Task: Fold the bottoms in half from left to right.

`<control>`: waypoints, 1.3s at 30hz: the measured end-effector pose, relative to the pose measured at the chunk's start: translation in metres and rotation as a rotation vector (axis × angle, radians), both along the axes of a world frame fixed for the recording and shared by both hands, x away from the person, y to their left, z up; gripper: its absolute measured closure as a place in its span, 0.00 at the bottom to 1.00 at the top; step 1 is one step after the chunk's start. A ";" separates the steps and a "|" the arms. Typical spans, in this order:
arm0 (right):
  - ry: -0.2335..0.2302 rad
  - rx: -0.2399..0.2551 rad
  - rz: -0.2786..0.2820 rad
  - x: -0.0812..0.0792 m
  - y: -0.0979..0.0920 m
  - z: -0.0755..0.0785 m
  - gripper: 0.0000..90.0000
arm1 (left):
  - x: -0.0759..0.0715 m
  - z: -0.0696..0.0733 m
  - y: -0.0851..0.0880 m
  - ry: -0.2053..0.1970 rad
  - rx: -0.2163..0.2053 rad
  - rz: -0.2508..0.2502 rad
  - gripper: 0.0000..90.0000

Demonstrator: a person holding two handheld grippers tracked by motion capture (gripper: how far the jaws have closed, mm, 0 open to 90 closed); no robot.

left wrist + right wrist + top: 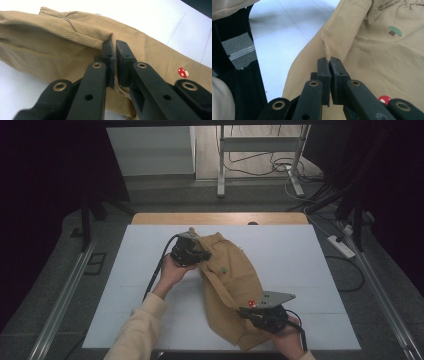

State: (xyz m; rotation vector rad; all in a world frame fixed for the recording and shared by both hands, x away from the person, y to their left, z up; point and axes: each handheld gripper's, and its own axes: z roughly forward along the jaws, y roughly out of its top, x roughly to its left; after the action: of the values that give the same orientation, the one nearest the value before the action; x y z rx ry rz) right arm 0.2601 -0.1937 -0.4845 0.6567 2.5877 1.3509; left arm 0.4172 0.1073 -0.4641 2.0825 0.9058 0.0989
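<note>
Tan shorts (pixel 230 280) lie folded and slanted across the white table top (pixel 300 255). A small green tree (pixel 395 30) and a red mushroom (pixel 182 72) are stitched on them. My left gripper (pixel 205 256) is at the far left end of the shorts, near the gathered waistband. Its jaws (pixel 113 45) are shut on a fold of the tan cloth (pixel 50 45). At the near right end, my right gripper (pixel 242 311) has its jaws (pixel 329 60) shut on a hemmed edge of the cloth (pixel 374 55), close to the mushroom (pixel 252 302).
The white sheet covers a wooden table whose far edge (pixel 220 218) shows. Beyond it stand metal desk legs (pixel 220 165) and loose cables on the floor. A power strip (pixel 341 246) lies off the right side. A metal rail (pixel 65 295) runs along the left.
</note>
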 end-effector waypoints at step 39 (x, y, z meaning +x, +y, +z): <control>0.027 -0.031 -0.092 -0.005 -0.029 0.002 0.97 | 0.010 -0.004 -0.035 0.013 0.028 -0.039 0.95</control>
State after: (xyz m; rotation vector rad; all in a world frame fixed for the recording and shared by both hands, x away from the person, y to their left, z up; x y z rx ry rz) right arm 0.2554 -0.2230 -0.4825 0.7846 2.5597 1.2797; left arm 0.4272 0.0720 -0.4684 2.1280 0.8757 0.0781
